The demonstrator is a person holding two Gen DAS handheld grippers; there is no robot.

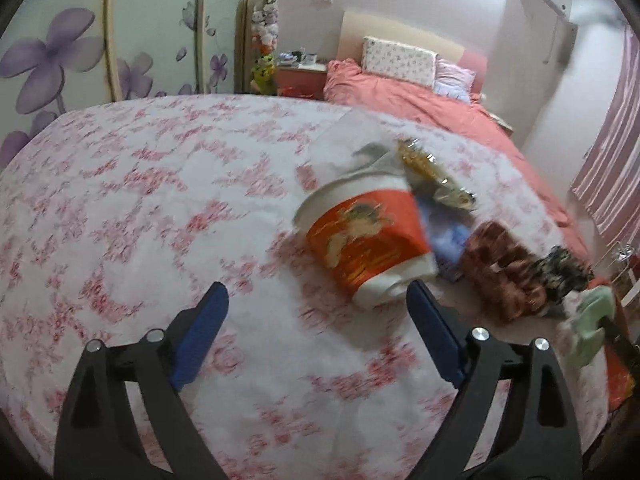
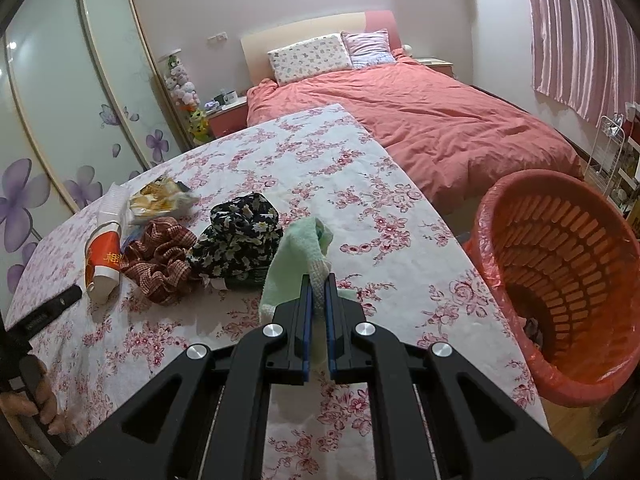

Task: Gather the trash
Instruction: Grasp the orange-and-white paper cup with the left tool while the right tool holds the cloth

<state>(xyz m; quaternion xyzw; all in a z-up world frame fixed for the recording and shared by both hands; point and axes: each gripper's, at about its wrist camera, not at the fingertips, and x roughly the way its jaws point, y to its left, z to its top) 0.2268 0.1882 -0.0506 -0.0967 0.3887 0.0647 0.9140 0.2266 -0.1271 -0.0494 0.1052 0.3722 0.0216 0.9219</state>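
Note:
An orange-and-white paper cup (image 1: 368,236) lies on its side on the flowered tablecloth (image 1: 140,200). My left gripper (image 1: 318,300) is open wide just in front of it. The cup's white base sits close to the right finger (image 1: 420,304), and nothing is pinched. Behind the cup lies a crinkled yellow snack wrapper (image 1: 432,172). In the right wrist view the cup (image 2: 104,256) and wrapper (image 2: 160,200) are at far left. My right gripper (image 2: 318,280) is shut on a pale green cloth (image 2: 296,252) that hangs over the table.
A brown checked cloth (image 2: 160,256) and a dark flowered cloth (image 2: 240,236) lie between the cup and the green cloth. A red basket (image 2: 560,280) lined with a red bag stands off the table's right edge. A bed (image 2: 440,120) lies beyond. A hand (image 2: 36,400) shows at lower left.

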